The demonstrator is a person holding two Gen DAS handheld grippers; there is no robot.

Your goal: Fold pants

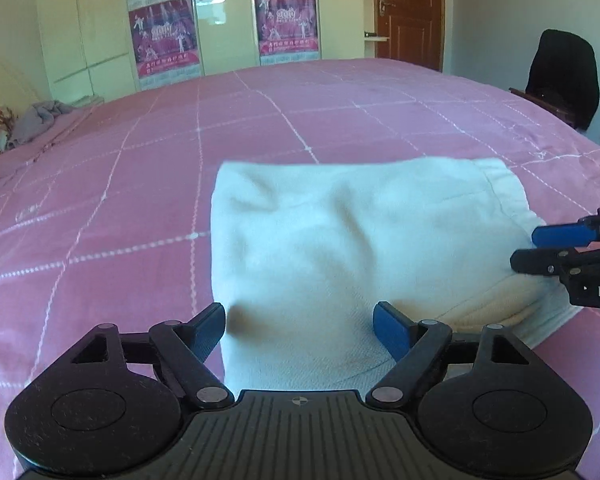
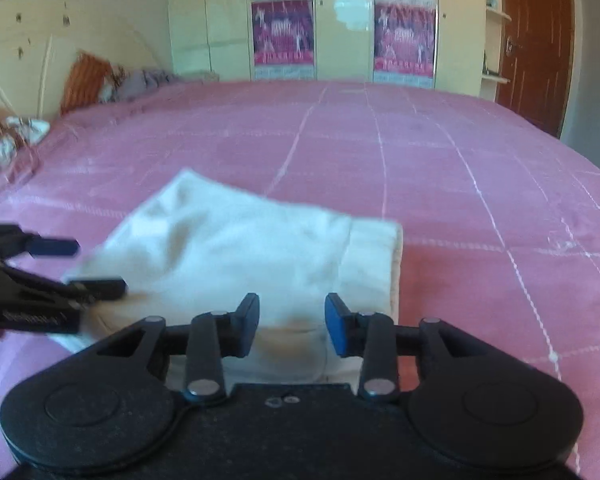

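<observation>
The white pants [image 1: 340, 240] lie folded into a compact rectangle on the pink bedspread [image 1: 120, 200], waistband at the right. My left gripper [image 1: 300, 326] is open, just above the near edge of the pants, holding nothing. My right gripper [image 1: 522, 248] enters the left wrist view from the right, open beside the waistband. In the right wrist view the pants [image 2: 252, 248] lie ahead, and my right gripper [image 2: 292, 322] is open over their near edge. The left gripper [image 2: 96, 266] shows there at the left, open.
The pink bedspread [image 2: 460, 200] with white grid lines stretches far behind the pants. Pillows and grey cloth [image 2: 140, 82] lie at the headboard end. A wardrobe with posters [image 1: 220, 20], a brown door [image 1: 410, 12] and a dark chair [image 1: 562, 76] stand beyond the bed.
</observation>
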